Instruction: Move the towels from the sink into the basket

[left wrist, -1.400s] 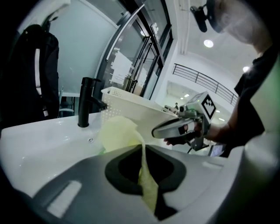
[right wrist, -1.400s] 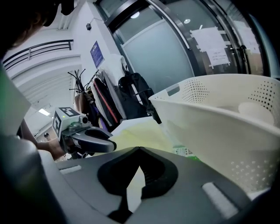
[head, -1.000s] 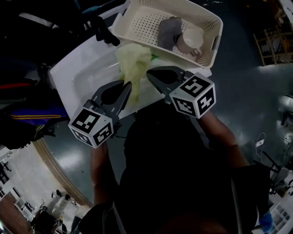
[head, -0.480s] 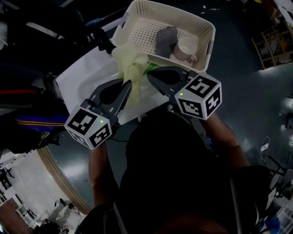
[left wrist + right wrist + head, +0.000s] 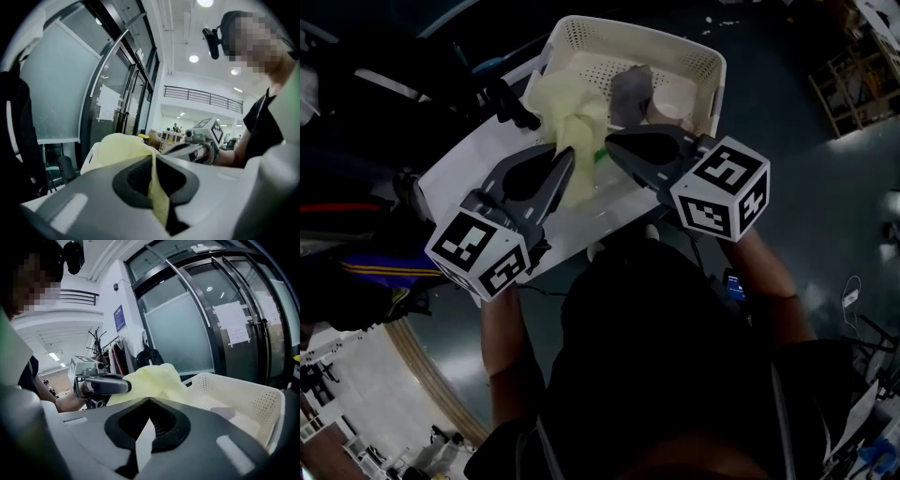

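Nothing readable is being picked up here, honestly. White paper sheets are being shown taped to the glass doors, and the same kind of sheet is being caught in the left gripper view, but the print is being rendered too small for a single word to be made out. A blue sign is being shown on the white wall; its lettering isn't being resolved either. Only black-and-white square patterns, no letters or digits, are being displayed on the left-hand cube and the right-hand cube.
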Demonstrator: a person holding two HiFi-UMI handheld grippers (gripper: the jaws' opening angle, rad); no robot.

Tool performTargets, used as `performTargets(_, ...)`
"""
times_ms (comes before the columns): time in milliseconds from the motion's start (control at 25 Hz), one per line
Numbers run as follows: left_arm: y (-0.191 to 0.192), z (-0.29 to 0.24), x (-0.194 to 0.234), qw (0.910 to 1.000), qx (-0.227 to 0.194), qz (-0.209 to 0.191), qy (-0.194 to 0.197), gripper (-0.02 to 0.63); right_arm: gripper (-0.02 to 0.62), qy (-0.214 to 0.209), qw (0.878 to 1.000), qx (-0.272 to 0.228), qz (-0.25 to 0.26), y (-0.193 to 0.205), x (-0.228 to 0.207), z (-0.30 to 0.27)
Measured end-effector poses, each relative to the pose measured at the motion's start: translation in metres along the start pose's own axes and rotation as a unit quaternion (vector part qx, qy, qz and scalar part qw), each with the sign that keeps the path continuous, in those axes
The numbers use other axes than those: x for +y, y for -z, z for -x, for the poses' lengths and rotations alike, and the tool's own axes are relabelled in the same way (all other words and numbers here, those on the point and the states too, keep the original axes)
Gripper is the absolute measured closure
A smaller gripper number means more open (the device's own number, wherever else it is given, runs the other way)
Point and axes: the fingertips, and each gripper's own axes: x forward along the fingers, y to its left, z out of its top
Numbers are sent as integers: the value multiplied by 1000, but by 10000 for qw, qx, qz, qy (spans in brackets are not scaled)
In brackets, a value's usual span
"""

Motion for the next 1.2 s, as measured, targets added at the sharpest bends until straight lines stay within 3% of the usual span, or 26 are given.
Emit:
performTargets(600, -39, -52, 5, 9991, -135, -363, 166, 594, 597, 655, 9974, -267, 106, -23, -47, 36)
performTargets(1200, -56, -100, 40, 9988, -92, -482, -57, 594, 597, 752, 9966, -307, 118, -34, -95, 37)
